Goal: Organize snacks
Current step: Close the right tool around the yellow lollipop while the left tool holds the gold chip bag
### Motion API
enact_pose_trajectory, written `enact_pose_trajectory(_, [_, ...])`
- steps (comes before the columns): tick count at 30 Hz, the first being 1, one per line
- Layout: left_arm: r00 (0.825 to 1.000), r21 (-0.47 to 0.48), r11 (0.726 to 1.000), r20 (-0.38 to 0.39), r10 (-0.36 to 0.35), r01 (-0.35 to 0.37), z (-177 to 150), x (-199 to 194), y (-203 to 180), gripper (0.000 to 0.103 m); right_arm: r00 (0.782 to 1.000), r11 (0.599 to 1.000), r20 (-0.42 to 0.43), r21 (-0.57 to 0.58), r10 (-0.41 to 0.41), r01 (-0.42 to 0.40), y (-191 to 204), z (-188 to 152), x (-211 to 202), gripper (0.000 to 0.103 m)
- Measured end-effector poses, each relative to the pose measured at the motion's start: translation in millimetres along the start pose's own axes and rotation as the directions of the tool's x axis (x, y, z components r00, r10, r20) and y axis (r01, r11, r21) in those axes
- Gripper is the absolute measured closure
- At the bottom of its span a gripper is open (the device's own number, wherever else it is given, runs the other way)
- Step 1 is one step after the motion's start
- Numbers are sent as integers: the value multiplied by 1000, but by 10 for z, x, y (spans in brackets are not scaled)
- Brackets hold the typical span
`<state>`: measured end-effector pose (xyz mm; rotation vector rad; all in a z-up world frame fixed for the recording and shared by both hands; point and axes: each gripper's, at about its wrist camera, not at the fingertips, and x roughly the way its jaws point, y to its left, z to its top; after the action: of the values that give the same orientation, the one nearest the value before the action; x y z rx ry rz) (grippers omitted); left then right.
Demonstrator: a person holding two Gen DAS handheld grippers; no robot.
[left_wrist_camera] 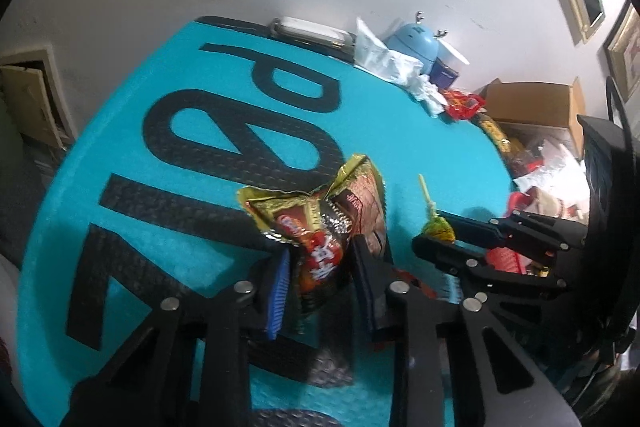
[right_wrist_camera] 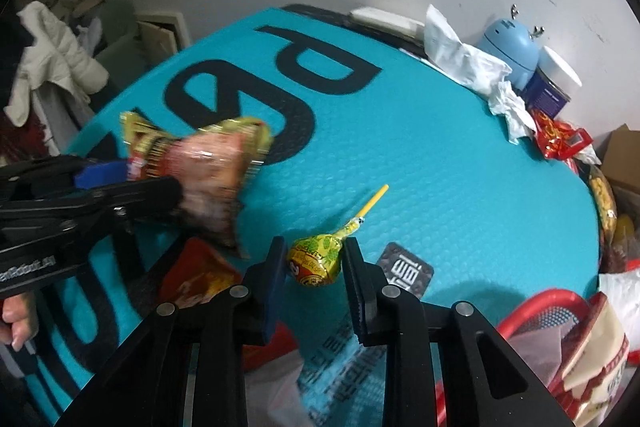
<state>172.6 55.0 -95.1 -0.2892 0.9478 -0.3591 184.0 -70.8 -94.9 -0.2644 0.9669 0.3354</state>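
Motion blur smears the snack bag in the right wrist view, its print unreadable. The red basket runs off the frame's lower right; packets lie half-hidden behind black gripper fingers.

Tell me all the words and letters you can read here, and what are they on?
"pe": big black letters on the teal mat, upside down; the rest is cut off.
"Robot.AI": white print on the left tool, its start hidden.
Snack packet: Chinese characters, too blurred to read.
Lollipop wrapper: print too small to read.
Black card: one white character, unclear.
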Motion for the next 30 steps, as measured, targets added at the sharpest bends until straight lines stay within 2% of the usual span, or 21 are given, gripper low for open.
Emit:
enact_pose_trajectory(5, [1000, 12, 1000, -8, 12, -12, -62, -52, -94, 82, 999, 1000, 35, 4, 18, -18, 20, -26, -130, 76])
enact_pose_trajectory(16, [999, 7, 999, 17, 44, -44, -297, -421, -195, 85, 993, 996, 85, 29, 79, -82, 84, -197, -417, 76])
enact_pose_trajectory(24, [998, -33, 997, 4, 63, -63, -694, -708, -196, 89, 987, 992, 107, 31, 119, -123, 235, -405, -633, 75])
enact_pose_trajectory(30, [994, -12, 995, 19, 104, -104, -954, -874, -284, 89, 983, 989, 120, 29, 141, -146, 364, -600, -786, 75])
